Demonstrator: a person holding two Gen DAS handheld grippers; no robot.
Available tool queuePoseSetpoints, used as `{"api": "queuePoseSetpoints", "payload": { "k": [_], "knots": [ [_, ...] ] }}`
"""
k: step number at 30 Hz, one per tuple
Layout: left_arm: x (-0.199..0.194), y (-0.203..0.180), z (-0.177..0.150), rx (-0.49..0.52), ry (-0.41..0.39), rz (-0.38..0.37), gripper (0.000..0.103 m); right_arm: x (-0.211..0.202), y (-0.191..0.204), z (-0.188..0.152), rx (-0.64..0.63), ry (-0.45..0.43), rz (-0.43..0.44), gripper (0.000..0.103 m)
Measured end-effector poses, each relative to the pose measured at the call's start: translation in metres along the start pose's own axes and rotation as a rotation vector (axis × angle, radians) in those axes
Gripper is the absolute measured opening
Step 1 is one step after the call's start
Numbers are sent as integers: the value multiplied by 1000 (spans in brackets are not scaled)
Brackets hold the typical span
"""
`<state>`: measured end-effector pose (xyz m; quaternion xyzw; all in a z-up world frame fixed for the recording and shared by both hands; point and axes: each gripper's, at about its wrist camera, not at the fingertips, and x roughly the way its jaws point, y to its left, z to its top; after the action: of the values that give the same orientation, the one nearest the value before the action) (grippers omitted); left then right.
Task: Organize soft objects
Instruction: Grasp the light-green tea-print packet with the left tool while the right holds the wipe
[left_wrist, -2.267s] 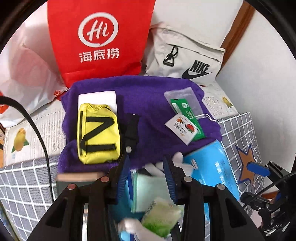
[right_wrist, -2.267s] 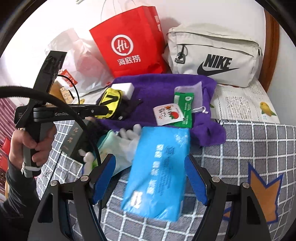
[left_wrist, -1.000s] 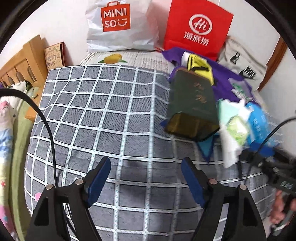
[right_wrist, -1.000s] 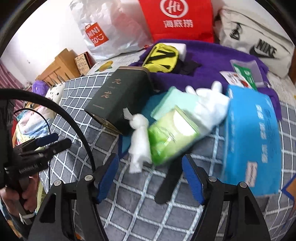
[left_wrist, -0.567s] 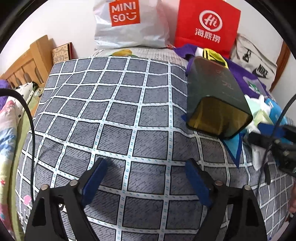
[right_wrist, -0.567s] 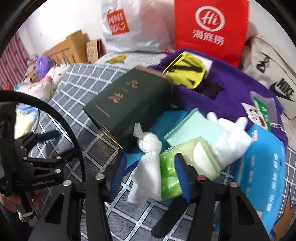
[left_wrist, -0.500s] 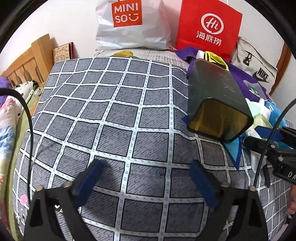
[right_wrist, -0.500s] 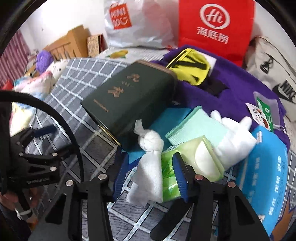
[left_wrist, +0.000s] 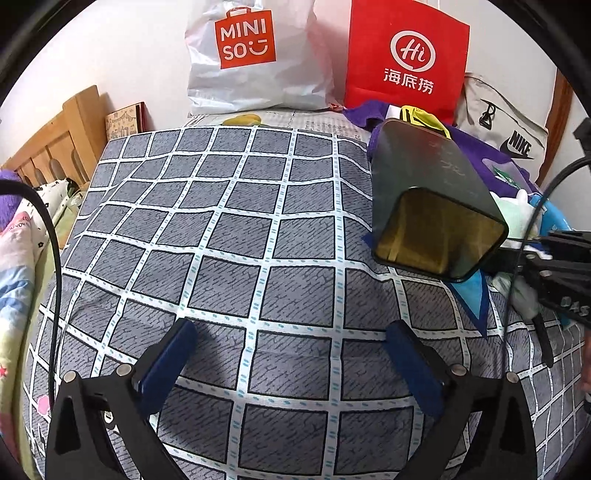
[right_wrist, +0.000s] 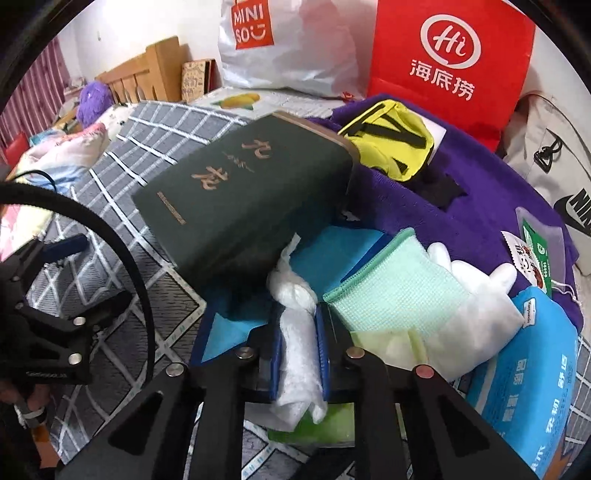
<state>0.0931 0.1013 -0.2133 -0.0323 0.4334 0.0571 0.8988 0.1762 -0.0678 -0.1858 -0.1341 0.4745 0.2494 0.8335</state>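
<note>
My right gripper is shut on a knotted white cloth that lies on a green wipes pack. Beside it lie a mint mesh cloth, a white glove, a blue tissue pack and a blue cloth. A dark green box lies tilted just behind the cloth. My left gripper is open and empty over the grey checked bedspread, left of the green box.
A purple towel carries a yellow pouch and small packets. A red bag, a white Miniso bag and a Nike bag stand at the back. A wooden headboard is at the left.
My right gripper has moved in over the pile and shut on the white cloth. My left gripper has swung left to the bare bedspread and stays open.
</note>
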Motion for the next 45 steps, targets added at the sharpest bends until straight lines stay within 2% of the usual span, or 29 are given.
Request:
{"api": "queuePoseSetpoints", "payload": {
  "k": [2, 5, 6, 8, 9, 12, 14, 18, 21, 27, 30, 36, 41, 42, 44, 45],
  "knots": [
    [-1, 0, 1, 3, 2, 7, 99, -8, -4, -1, 20, -9, 38, 15],
    [-7, 0, 7, 10, 26, -19, 71, -26, -8, -3, 38, -35, 59, 15],
    [-9, 0, 10, 3, 41, -31, 55, -34, -9, -5, 38, -45, 61, 15],
    [-13, -1, 15, -15, 72, -88, 35, -45, -11, -6, 48, -56, 71, 15],
    [-16, -2, 17, -24, 88, -118, 34, -51, -12, -7, 55, -63, 79, 15],
    [-29, -14, 22, -11, 87, -162, 34, -74, -19, -14, 85, -100, 93, 15],
    [-38, -27, 26, 23, 83, -179, 38, -91, -25, -21, 103, -125, 82, 15],
    [-45, -63, 33, 83, 98, -249, 60, -116, -43, -37, 146, -162, 56, 16],
    [-48, -92, 37, 133, 107, -332, 64, -132, -59, -52, 178, -182, 30, 16],
    [-49, -147, 40, 267, 135, -413, 74, -159, -102, -91, 277, -199, -29, 16],
    [-46, -167, 43, 336, 128, -393, 82, -166, -116, -108, 325, -196, -51, 16],
    [-22, -196, 50, 451, 150, -311, 82, -167, -141, -135, 404, -186, -71, 16],
    [6, -213, 38, 574, 191, -213, 82, -156, -153, -150, 455, -157, -58, 16],
    [7, -216, 35, 596, 175, -186, 82, -153, -154, -152, 462, -152, -55, 16],
    [6, -217, 34, 615, 164, -214, 79, -152, -155, -155, 470, -146, -53, 16],
    [6, -217, 34, 610, 168, -235, 67, -150, -156, -156, 473, -142, -50, 16]
  ]
}}
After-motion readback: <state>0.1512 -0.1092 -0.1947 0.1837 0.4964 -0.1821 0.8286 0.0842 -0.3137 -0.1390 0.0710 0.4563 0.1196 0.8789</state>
